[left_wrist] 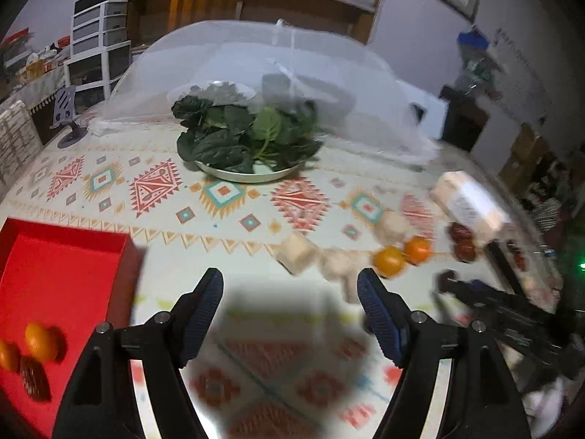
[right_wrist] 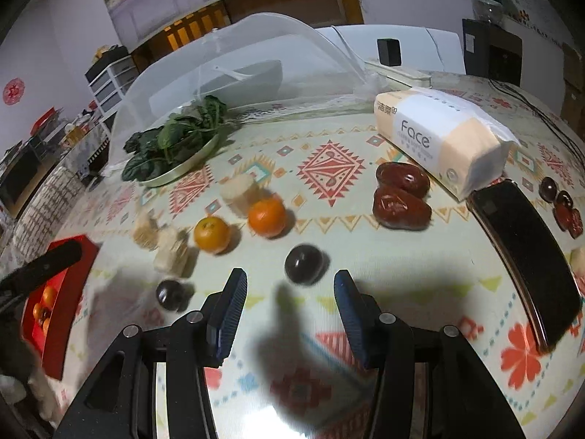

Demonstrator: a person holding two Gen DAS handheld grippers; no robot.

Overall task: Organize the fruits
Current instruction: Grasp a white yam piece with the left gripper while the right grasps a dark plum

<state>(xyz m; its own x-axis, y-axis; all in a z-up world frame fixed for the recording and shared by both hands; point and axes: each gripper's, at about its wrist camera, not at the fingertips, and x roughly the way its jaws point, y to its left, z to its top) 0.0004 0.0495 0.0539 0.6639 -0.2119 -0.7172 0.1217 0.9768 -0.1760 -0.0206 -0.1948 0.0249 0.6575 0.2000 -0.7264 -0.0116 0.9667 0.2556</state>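
Note:
My left gripper (left_wrist: 290, 281) is open and empty over the patterned tablecloth, to the right of the red box (left_wrist: 62, 256). The box holds two oranges (left_wrist: 40, 340) and a red date (left_wrist: 34, 380). In the right wrist view my right gripper (right_wrist: 289, 277) is open, and a dark plum (right_wrist: 305, 263) lies just beyond its fingertips, untouched. Left of it sits a second plum (right_wrist: 172, 294). Farther back are two oranges (right_wrist: 212, 234) (right_wrist: 267, 216) and two red dates (right_wrist: 400, 206). The same oranges (left_wrist: 389, 261) show blurred in the left wrist view.
Beige chunks (right_wrist: 172, 252) lie beside the oranges. A tissue pack (right_wrist: 438, 139) and a black phone (right_wrist: 526, 256) lie at the right, with small dark fruits (right_wrist: 563, 201) beyond. A plate of spinach (left_wrist: 248, 139) and a mesh food cover (left_wrist: 278, 73) stand behind.

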